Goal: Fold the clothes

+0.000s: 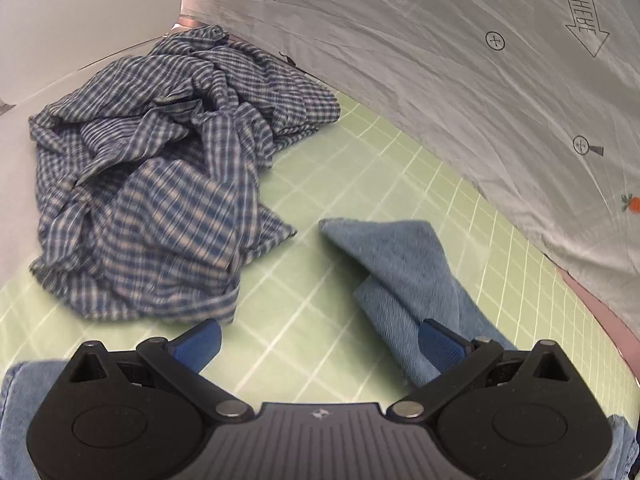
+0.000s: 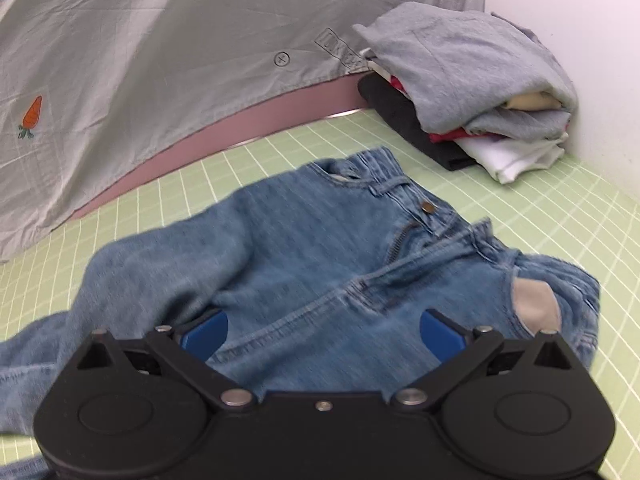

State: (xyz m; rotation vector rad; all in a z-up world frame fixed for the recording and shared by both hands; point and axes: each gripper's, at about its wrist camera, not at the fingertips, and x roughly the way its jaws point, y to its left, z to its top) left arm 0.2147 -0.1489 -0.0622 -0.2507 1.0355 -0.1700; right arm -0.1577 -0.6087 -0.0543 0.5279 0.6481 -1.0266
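Note:
A pair of light blue jeans lies on the green grid mat, waistband and open fly toward the far right. My right gripper is open and hovers just above the jeans' thigh area, holding nothing. In the left wrist view a folded-over leg end of the jeans lies on the mat. My left gripper is open, its right fingertip against that leg, with more denim under the gripper body. A crumpled blue plaid shirt lies at far left.
A grey sheet with carrot prints hangs along the back, over a pink edge; it shows in the left wrist view too. A stack of folded clothes sits at the far right by a white wall.

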